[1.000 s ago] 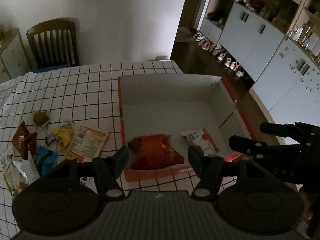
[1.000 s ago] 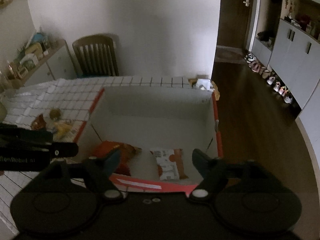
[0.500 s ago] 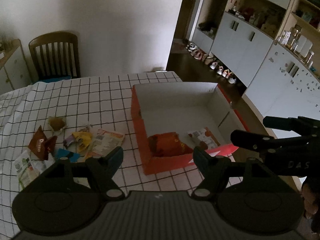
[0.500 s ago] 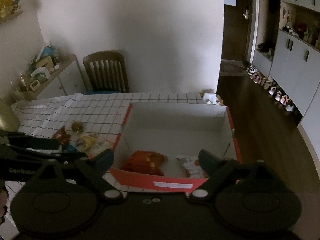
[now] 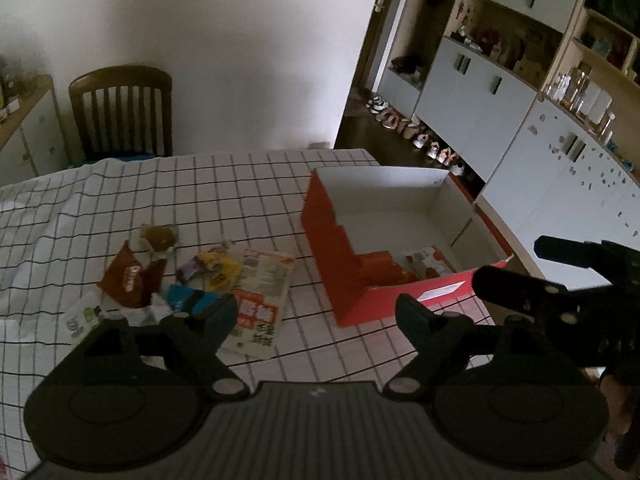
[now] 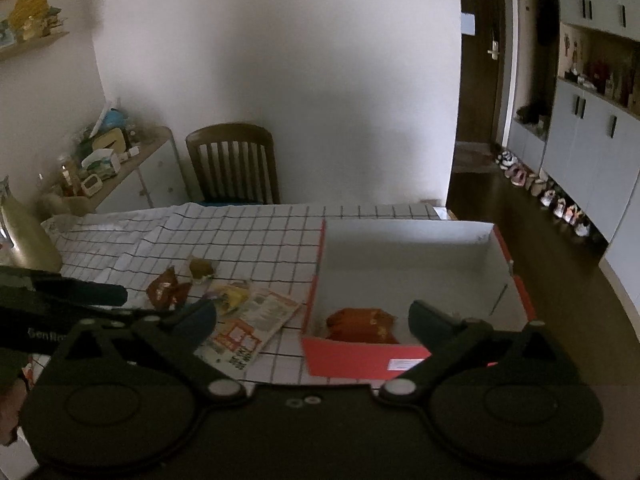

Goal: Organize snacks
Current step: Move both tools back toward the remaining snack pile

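Snack packets (image 5: 192,280) wait beside our red box (image 5: 348,248); both grippers' jaws are opening, empty, so next we reach left for another packet.

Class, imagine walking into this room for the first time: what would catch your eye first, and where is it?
The bright red box stands out first, open on the checked tablecloth at the table's right end, with an orange-red snack bag and a white-and-orange packet inside. Left of the box lies a loose pile of snack packets. Both claws, left and right, are opening with nothing between them.
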Tool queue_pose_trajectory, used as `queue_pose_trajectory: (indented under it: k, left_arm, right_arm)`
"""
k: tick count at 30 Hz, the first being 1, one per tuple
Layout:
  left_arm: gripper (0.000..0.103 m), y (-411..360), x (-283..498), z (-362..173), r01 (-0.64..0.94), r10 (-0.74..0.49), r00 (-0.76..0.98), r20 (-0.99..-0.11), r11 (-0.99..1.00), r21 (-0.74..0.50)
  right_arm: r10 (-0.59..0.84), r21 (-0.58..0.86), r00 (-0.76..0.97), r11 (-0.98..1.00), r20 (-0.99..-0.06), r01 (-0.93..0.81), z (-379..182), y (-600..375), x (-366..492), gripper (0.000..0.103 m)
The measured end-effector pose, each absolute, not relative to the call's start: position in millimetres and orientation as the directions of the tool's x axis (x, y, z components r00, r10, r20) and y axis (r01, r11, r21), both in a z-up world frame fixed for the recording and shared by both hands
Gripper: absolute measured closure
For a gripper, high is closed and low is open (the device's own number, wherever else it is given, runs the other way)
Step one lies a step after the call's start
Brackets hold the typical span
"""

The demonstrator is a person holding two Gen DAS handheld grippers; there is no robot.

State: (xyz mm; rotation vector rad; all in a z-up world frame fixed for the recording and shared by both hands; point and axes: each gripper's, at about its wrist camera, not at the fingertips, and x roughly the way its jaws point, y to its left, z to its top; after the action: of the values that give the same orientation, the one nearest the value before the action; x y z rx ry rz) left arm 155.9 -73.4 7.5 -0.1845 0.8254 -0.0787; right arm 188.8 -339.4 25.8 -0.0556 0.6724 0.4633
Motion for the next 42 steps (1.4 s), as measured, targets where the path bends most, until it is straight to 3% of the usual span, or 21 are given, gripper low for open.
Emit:
queue_pose_trajectory:
  k: [6, 15, 33, 42]
  left_arm:
    - [0.001, -30, 145, 2, -0.03, -0.142, 0.68, -0.72, 0.975, -0.221]
    - [0.001, 29, 134, -11, -0.071, -0.099, 0.74, -0.665, 0.972, -0.224]
    - [0.001, 51, 147, -101, -0.112, -0.033, 0.648, -0.761, 0.984, -0.138]
    - [0.001, 49, 166, -137, -0.144, -0.018, 0.603, -0.797, 0.981, -0.131]
  right_arm:
    - [0.4, 0.098, 0.682, 0.894, -0.611, -0.437, 21, -310, 170, 0.0]
    - [0.37, 0.109, 0.679, 0.912, -0.634, -0.395, 5, -274, 164, 0.0]
    - [0.352, 0.161, 0.588, 0.922, -0.728, -0.353, -49, -228, 202, 0.002]
    - [0.303, 0.129, 0.537, 0.933, -0.787, -0.337, -90, -207, 240, 0.009]
